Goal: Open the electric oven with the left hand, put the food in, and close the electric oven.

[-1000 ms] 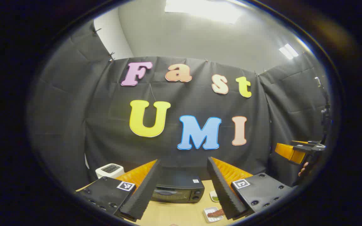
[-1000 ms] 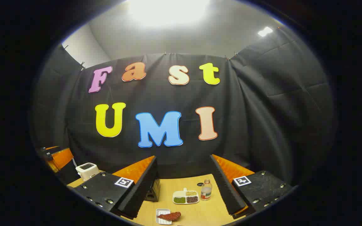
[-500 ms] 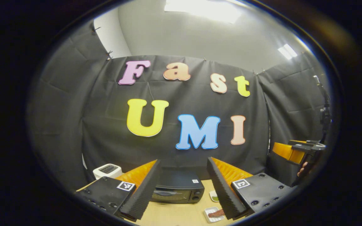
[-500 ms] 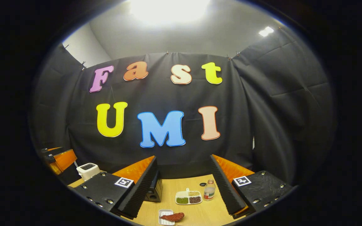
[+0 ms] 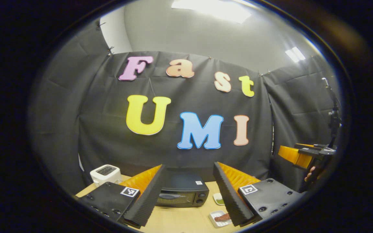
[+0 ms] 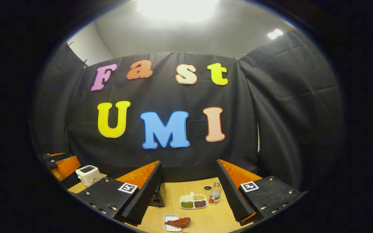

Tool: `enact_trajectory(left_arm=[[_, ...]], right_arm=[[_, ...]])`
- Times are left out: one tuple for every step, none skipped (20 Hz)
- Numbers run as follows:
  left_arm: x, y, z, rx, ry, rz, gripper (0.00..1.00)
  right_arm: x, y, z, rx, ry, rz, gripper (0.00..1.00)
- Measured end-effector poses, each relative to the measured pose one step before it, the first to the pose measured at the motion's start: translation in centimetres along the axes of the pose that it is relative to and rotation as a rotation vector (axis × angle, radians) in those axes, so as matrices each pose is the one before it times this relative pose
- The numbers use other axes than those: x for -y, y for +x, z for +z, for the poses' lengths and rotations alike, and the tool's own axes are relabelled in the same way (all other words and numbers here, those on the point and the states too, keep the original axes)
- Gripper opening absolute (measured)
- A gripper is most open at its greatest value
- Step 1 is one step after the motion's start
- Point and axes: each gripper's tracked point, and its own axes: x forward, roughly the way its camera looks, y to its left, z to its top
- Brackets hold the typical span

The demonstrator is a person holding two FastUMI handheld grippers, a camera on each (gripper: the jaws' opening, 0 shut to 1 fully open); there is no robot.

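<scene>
- Sitting on the pale wooden table (image 5: 180, 221), one black boxy electric oven (image 5: 181, 191) with a glossy glass door, shut, shows straight ahead between the left gripper (image 5: 186, 194) fingers, well beyond their tips.
- In the right gripper view that oven (image 6: 158, 197) peeks out from behind the left-hand finger.
- One reddish-brown, lumpy piece of food (image 6: 177, 222) lies on a small white rectangular dish (image 6: 169, 223), below and ahead of the right gripper (image 6: 189, 194), between its fingers; in the left gripper view it (image 5: 222, 217) sits by the right-hand finger.
- Both grippers stand wide apart, holding nothing; their finger faces are ribbed.
- Ahead of the right gripper: one white divided tray (image 6: 193, 201) with three portions of small grains, green, tan and dark brown, and one clear plastic bottle (image 6: 215, 193) just beside it, its cap (image 6: 207, 187) lying apart.
- One white, rounded toaster (image 5: 106, 174) stands far to the left.
</scene>
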Motion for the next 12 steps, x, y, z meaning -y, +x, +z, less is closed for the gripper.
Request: enact_trajectory(left_arm=[[-0.157,0.557,-1.107,-0.02764,-0.00844,0.00076,1.0],[-0.338,0.541,-0.808,-0.02483,-0.00746,0.00808,1.0],[-0.344,0.663,-0.939,-0.02525,-0.00598,0.00687,1.0],[-0.237,0.869,-0.818,-0.02209,-0.00209,0.00599,1.0],[-0.226,0.999,-0.82,-0.02106,0.00158,0.00485,0.92],[-0.224,1.197,-1.319,-0.03946,0.00348,0.00275,1.0],[-0.079,1.265,-1.25,-0.04763,0.00408,-0.0025,1.0],[-0.013,1.358,-1.219,-0.03856,0.00163,-0.00278,1.0],[-0.112,1.324,-0.73,-0.02475,0.00034,0.00355,0.92],[-0.316,1.279,-0.675,-0.01999,-0.00087,0.00944,1.0],[-0.326,1.212,-0.384,-0.01588,-0.00039,0.00932,0.97],[-0.323,1.108,-0.514,-0.01917,-0.00156,0.00772,0.97]], right_arm=[[0.064,0.082,-0.382,-0.0077,-0.00459,-0.0007,1.0],[-0.053,-0.008,-0.362,-0.00706,0.00214,0.00465,1.0],[0.065,0.101,-0.436,-0.00724,0.00489,0.00281,1.0],[0.197,0.206,-0.439,-0.00786,0.00494,0.00338,1.0],[0.248,0.332,-0.511,-0.0097,0.0027,0.00237,1.0],[0.314,0.424,-0.577,-0.01549,0.00033,0.00233,1.0],[0.352,0.355,-0.48,-0.0118,0.00193,0.00415,1.0],[0.395,0.41,-0.19,-0.0004,0.005,0.0029,1.0],[0.511,0.494,-0.249,-0.00429,0.00303,-0.00174,1.0],[0.506,0.581,-0.537,-0.01387,0.00228,-0.00157,1.0],[0.391,0.513,-0.593,-0.01469,0.00463,0.00232,1.0],[0.334,0.467,-0.359,-0.01185,0.0061,0.00237,1.0]])
